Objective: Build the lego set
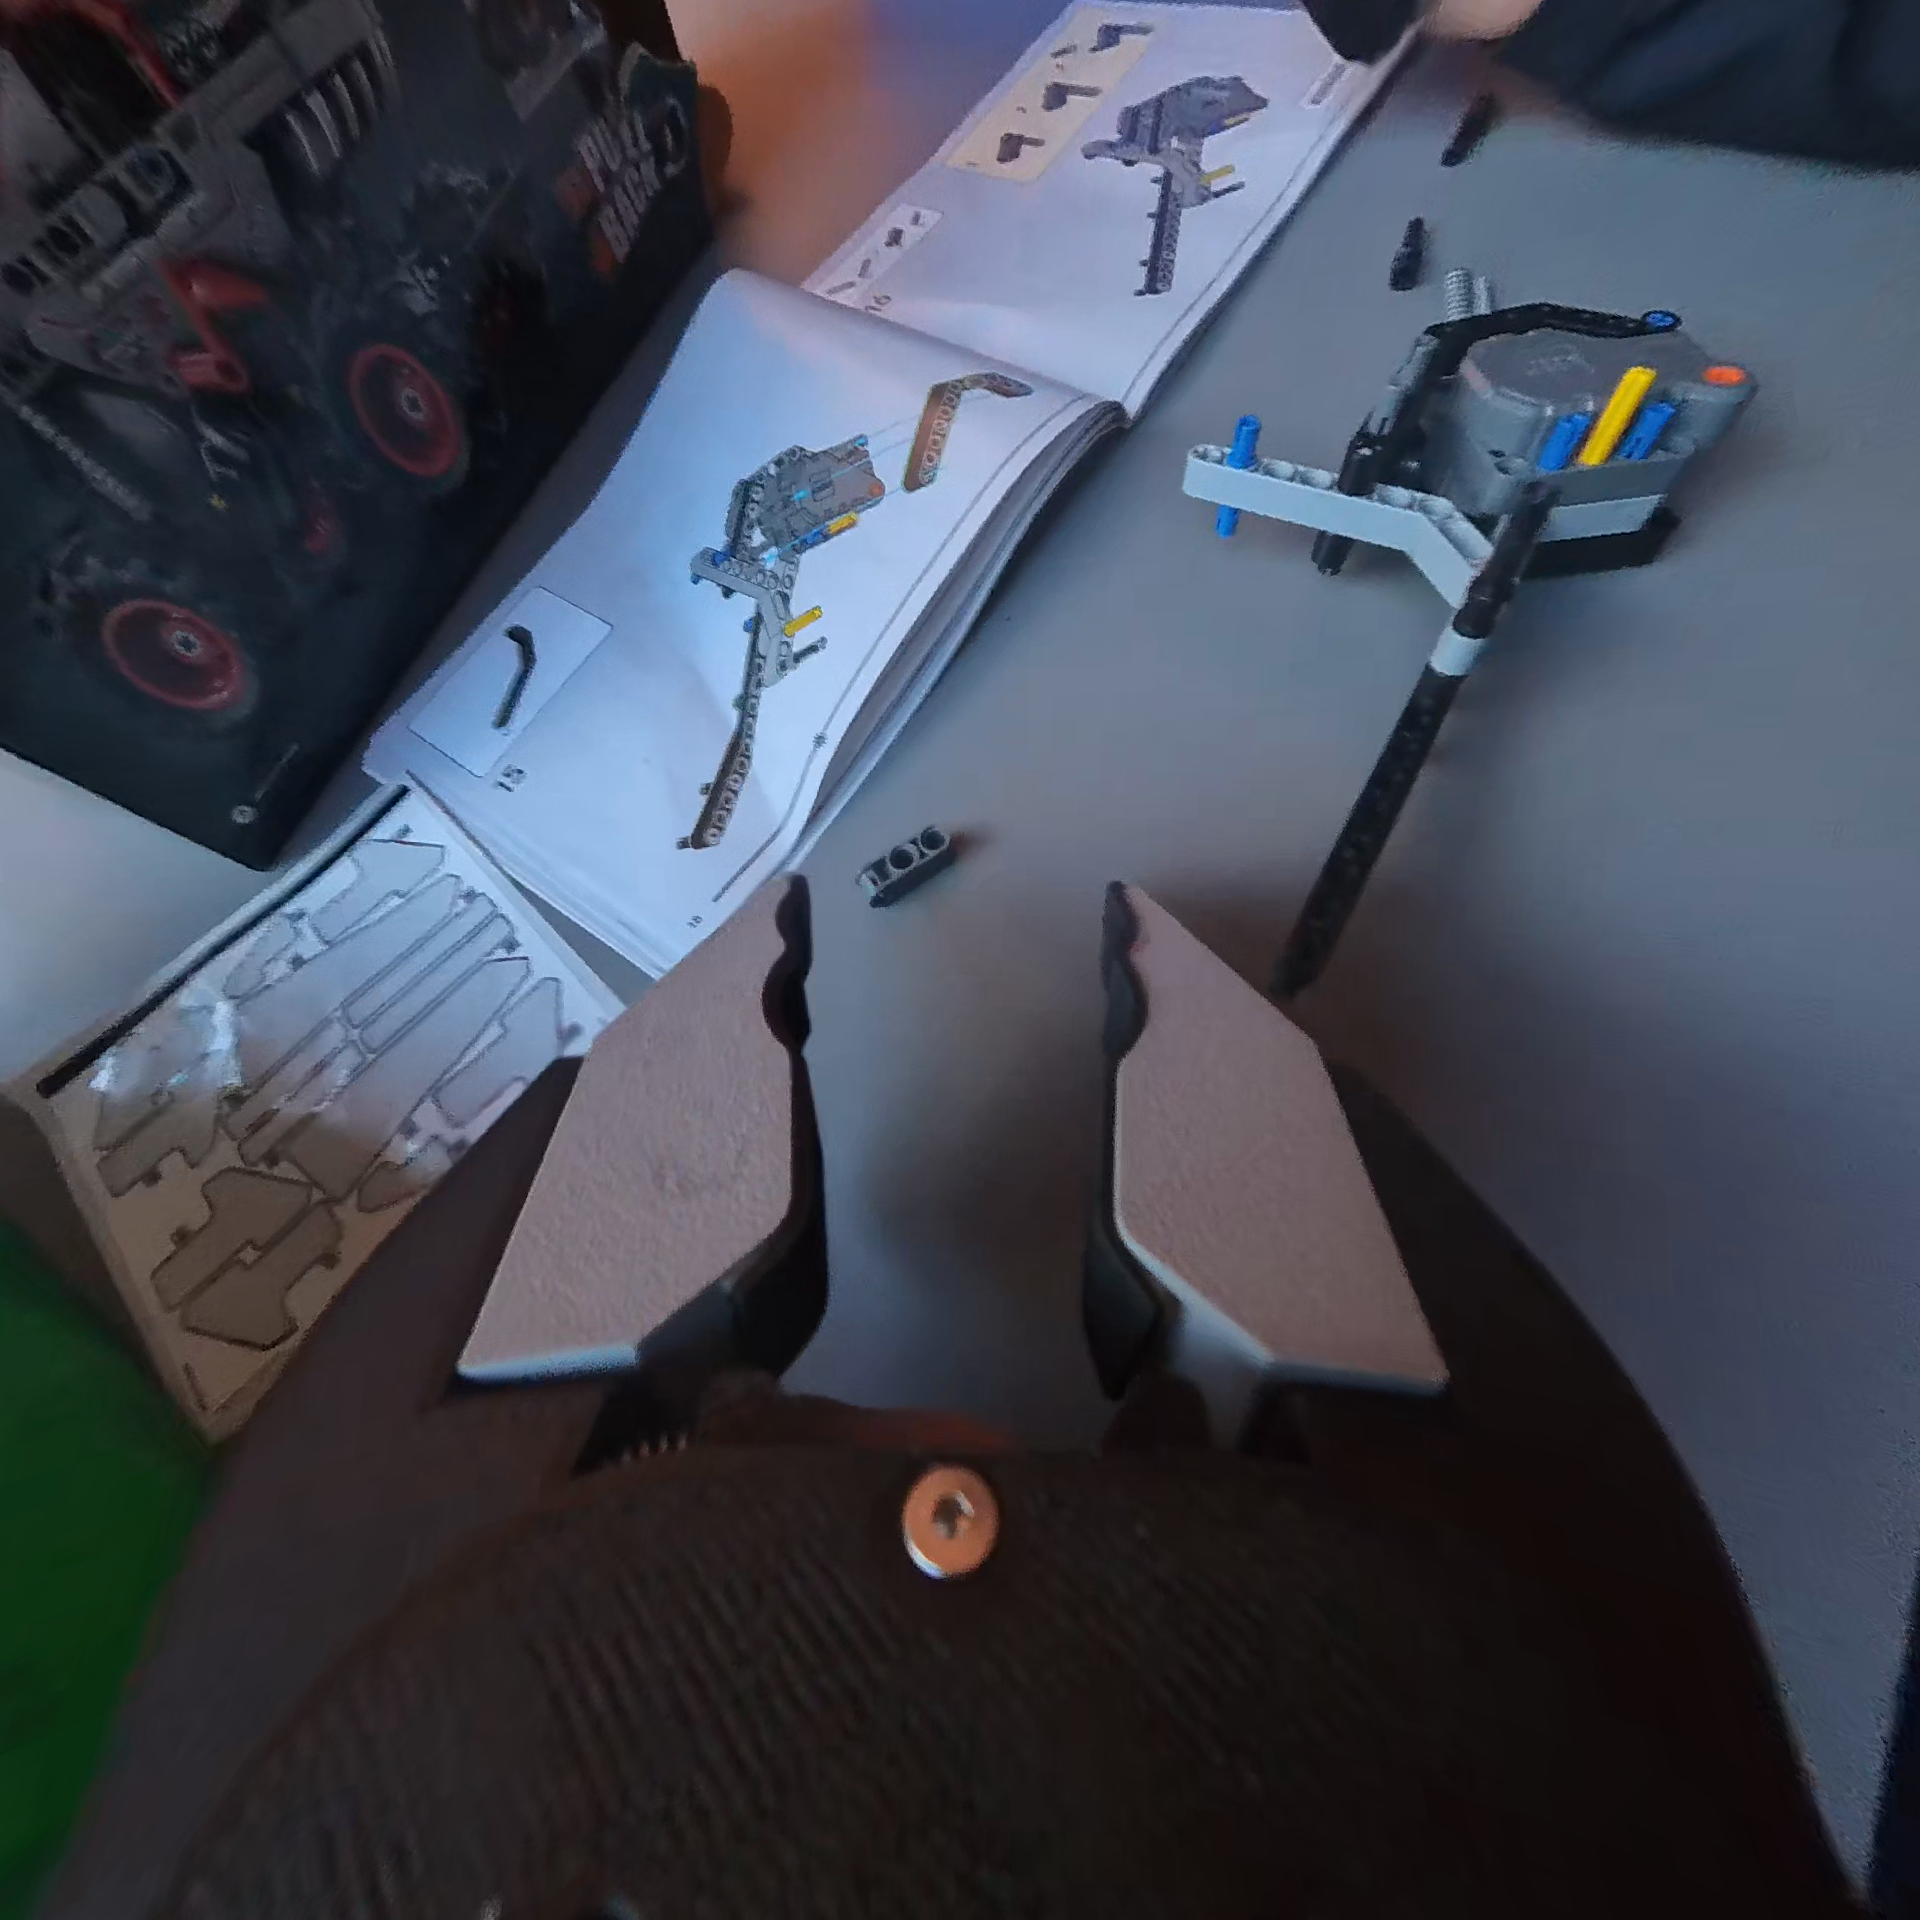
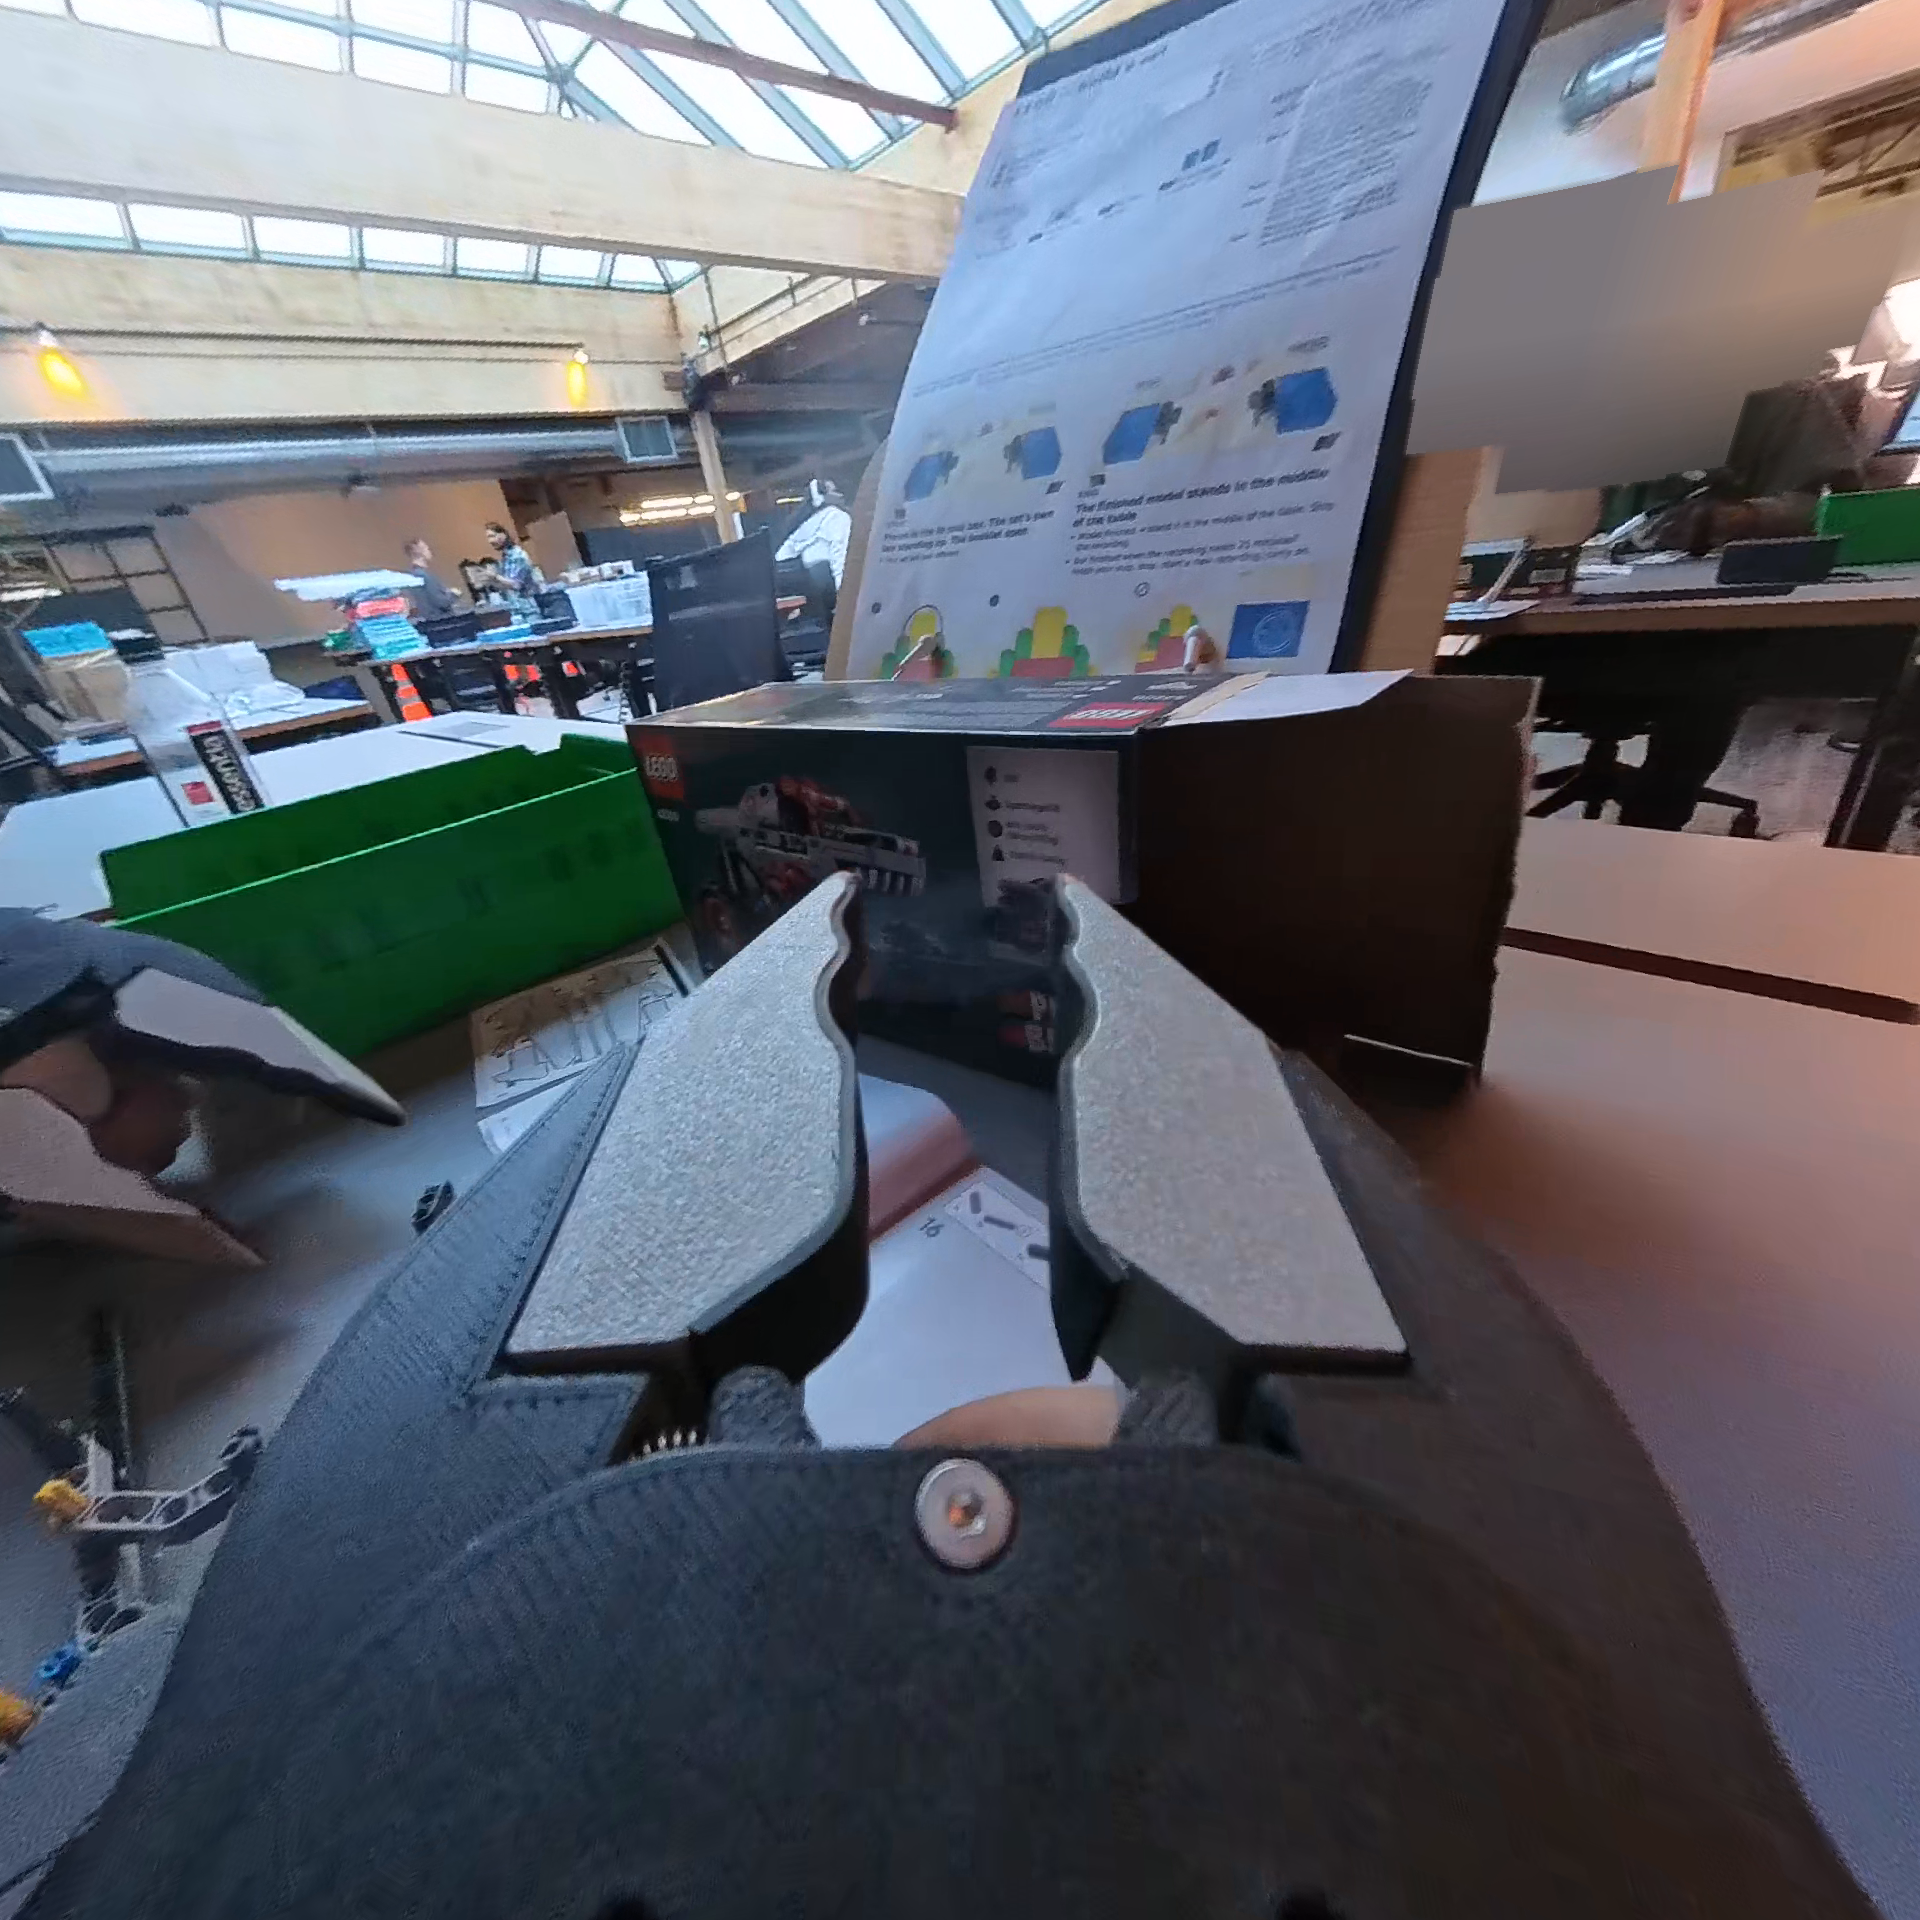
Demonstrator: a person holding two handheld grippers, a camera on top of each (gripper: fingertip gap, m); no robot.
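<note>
— Since both sets of jaws stand parted and hold nothing, where's the build?

— The partial model (image 1: 1475,468) lies toward the bench's far right edge, right of the open instruction booklet (image 1: 748,582); a small black connector (image 1: 904,865) sits just ahead of the left gripper (image 1: 951,904).

— How will it handle?

— Light and rigid, I'd judge, though pins may pop. Grip the grey motor block; the right gripper (image 2: 956,904) could steady it.
</note>
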